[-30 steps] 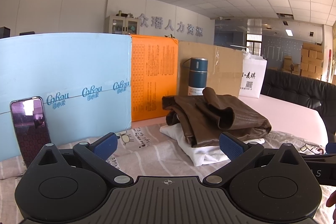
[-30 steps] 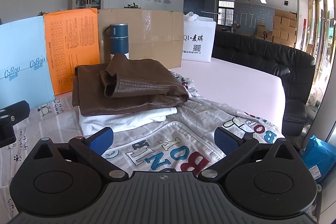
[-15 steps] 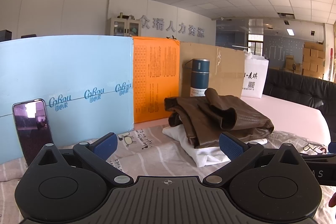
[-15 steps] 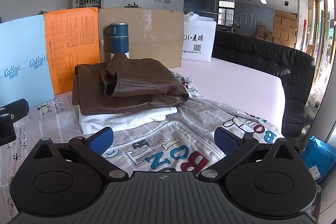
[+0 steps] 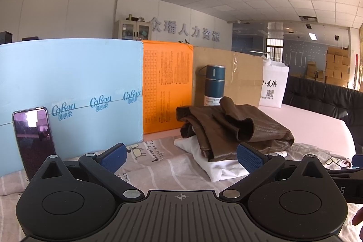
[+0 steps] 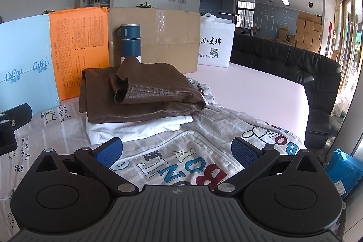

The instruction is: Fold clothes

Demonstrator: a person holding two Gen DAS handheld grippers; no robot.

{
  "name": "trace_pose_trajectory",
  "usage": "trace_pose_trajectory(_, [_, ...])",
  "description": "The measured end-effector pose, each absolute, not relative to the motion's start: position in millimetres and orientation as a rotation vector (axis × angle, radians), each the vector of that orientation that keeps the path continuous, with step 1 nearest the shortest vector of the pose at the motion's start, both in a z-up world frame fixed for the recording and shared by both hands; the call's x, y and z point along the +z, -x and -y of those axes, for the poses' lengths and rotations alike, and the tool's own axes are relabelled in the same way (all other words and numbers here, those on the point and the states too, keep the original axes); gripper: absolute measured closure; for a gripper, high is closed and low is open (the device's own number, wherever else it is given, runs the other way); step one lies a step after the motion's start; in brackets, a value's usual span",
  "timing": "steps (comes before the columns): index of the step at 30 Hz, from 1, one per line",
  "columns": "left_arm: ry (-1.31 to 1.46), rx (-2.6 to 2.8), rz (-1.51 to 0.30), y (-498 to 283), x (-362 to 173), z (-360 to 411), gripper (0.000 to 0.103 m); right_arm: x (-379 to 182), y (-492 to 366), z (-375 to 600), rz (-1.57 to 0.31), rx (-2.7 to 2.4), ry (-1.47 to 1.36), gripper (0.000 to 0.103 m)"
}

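Note:
A folded brown leather jacket [image 5: 231, 128] [image 6: 140, 92] lies on top of a folded white garment [image 5: 217, 165] [image 6: 136, 130]. A grey printed garment with coloured letters [image 6: 181, 165] [image 5: 154, 165] is spread flat on the table under and in front of the stack. My left gripper [image 5: 181, 155] is open and empty, in front of and left of the stack. My right gripper [image 6: 177, 151] is open and empty, held above the printed garment just in front of the stack. Part of the left gripper [image 6: 11, 124] shows at the right wrist view's left edge.
A phone [image 5: 34, 140] leans on a light blue board [image 5: 68, 87]. An orange board [image 5: 168, 87], a cardboard sheet [image 6: 158, 37], a blue flask [image 6: 130, 42] and a white bag [image 6: 215, 42] stand behind the stack. A black sofa [image 6: 295, 69] borders the pink table [image 6: 261, 92].
The left wrist view has tilted up slightly, so the scene sits a little lower in frame. The right gripper has barely moved. Both stay open.

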State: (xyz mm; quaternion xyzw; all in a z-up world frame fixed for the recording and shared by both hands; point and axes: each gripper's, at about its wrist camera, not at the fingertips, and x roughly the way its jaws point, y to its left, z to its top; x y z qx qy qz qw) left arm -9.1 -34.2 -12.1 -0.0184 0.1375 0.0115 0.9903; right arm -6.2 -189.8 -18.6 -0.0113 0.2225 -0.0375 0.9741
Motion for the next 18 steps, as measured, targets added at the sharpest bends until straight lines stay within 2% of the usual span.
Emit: trace_pose_trajectory(18, [0.023,0.019,-0.276,9.0,-12.0,37.2,0.0,-18.9,4.5,188.3,-0.451,-0.076,0.028,0.0])
